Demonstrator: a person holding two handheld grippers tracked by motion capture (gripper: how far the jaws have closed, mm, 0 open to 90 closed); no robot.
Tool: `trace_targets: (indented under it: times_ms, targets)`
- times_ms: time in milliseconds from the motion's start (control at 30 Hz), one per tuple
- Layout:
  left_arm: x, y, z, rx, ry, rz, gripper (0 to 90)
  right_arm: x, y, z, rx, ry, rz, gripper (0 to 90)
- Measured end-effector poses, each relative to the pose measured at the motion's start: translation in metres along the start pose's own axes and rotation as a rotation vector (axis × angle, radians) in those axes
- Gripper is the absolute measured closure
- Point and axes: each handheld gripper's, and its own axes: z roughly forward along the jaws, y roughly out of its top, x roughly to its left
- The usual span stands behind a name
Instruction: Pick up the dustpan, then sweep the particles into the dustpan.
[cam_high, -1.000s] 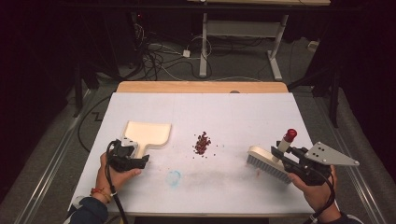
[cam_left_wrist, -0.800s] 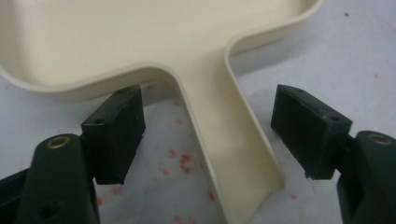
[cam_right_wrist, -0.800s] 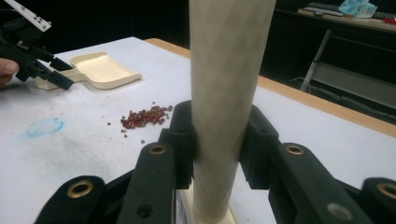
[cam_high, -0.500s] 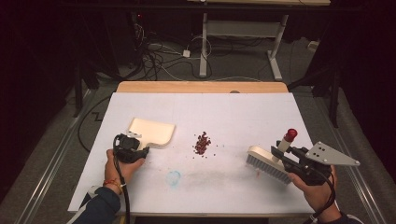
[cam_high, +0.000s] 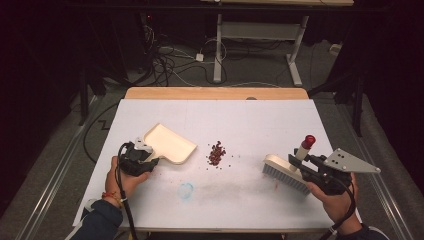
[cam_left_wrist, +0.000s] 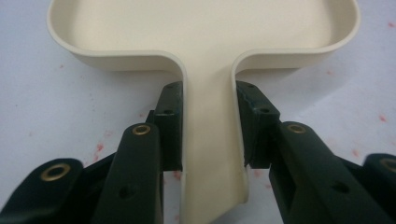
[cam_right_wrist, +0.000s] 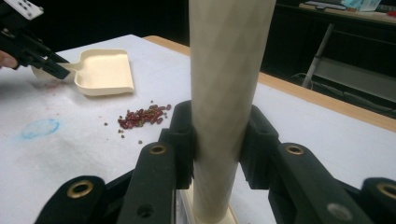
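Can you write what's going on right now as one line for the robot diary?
left gripper: jaws just closed on dustpan handle | right gripper: shut on brush handle | red beans: piled between them

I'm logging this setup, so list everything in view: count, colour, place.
dustpan: one, cream, left part of the table, handle clamped in the left gripper.
brush: one, cream handle with red tip, pale bristles, right part, handle clamped in the right gripper.
beans: small pile, dark red, centre, between dustpan and brush.
chalk ring: one, blue, near front edge.
table: one, white top with wooden far edge.
left gripper: black fingers, just closed on the dustpan handle.
right gripper: black fingers, shut on the brush handle.
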Motion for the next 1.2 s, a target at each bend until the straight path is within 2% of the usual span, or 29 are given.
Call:
trace_targets:
  times_ms: [67,167,233,333,433,533,700,900,1200]
  targets:
    - [-0.002,-0.002,-0.008,-0.004,-0.001,0.025,64.1,0.0,0.0,0.001,0.001,0.002,-0.001,70.2]
    - [-0.003,-0.007,-0.019,-0.011,-0.031,0.054,64.1,-0.001,0.0,0.001,0.001,0.003,0.002,70.2]
    - [-0.006,-0.012,-0.025,0.002,-0.032,0.072,64.1,-0.001,0.0,0.002,0.002,0.002,0.0,70.2]
    - [-0.012,-0.019,-0.03,0.027,-0.06,0.113,64.1,-0.001,0.0,0.004,0.006,0.003,-0.002,70.2]
    - [-0.02,-0.025,-0.032,0.055,-0.087,0.152,64.1,-0.002,0.001,0.008,0.004,0.01,-0.003,70.2]
    - [-0.028,-0.028,-0.033,0.076,-0.097,0.182,64.1,-0.003,0.001,0.011,0.006,0.012,-0.001,70.2]
    - [-0.038,-0.028,-0.037,0.087,-0.125,0.214,64.1,-0.002,0.003,0.015,0.007,0.024,0.001,70.2]
    - [-0.044,-0.024,-0.038,0.103,-0.139,0.243,64.1,-0.002,0.006,0.02,0.002,0.028,-0.005,70.2]
    - [-0.049,-0.023,-0.039,0.113,-0.145,0.259,64.0,-0.007,0.017,0.035,-0.012,0.014,0.003,70.2]
